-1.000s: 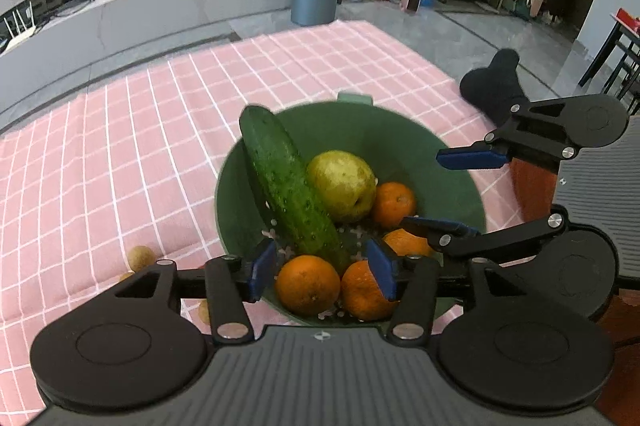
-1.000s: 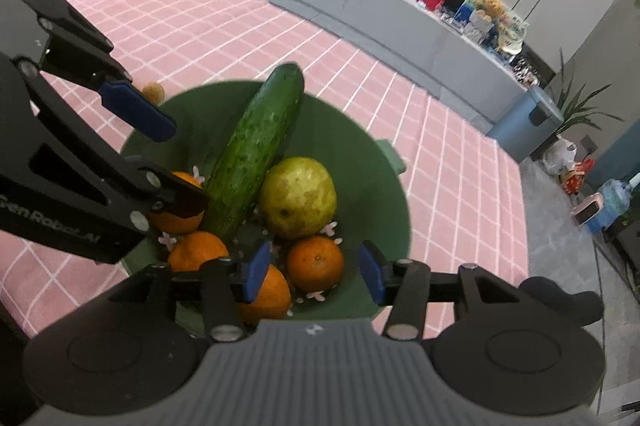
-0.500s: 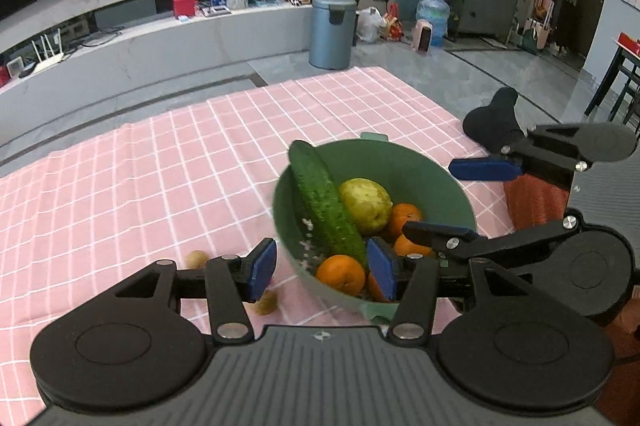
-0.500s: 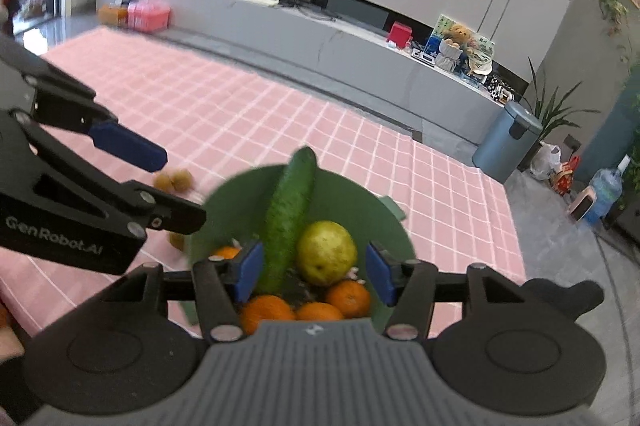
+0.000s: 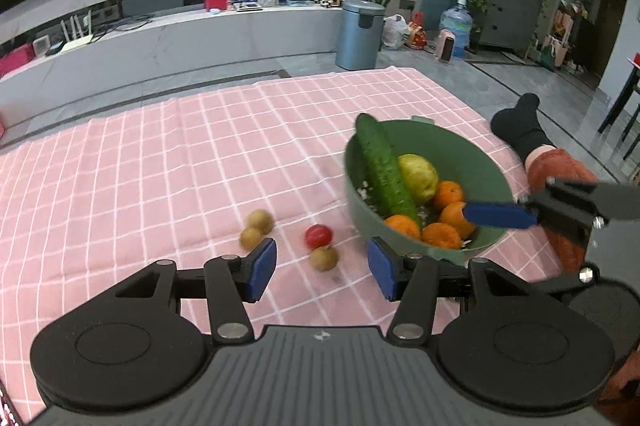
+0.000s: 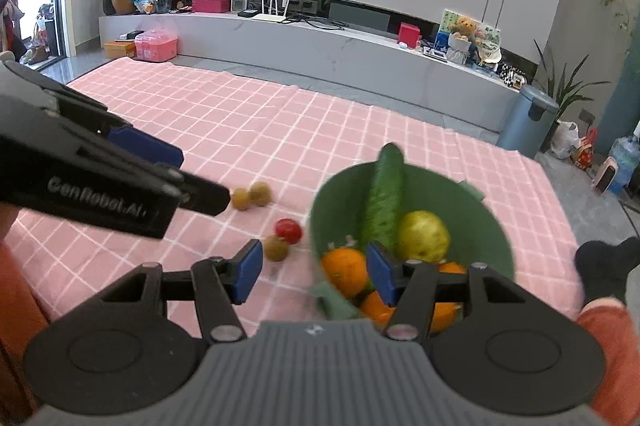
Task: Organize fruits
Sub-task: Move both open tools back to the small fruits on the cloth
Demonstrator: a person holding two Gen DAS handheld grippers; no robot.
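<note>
three brown fruits (image 5: 256, 220), one tomato (image 5: 318, 235), one bowl (image 5: 460, 149).

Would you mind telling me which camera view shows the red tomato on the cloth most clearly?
The left wrist view: the red tomato lies unobstructed and fairly sharp on the pink cloth, beside the green bowl. The right wrist view shows it smaller and slightly blurred.

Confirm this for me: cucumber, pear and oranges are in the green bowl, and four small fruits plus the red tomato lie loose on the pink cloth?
Not quite: three small brown fruits, not four, lie loose with the red tomato. The left wrist view shows them. The cucumber, pear and oranges are in the green bowl.
</note>
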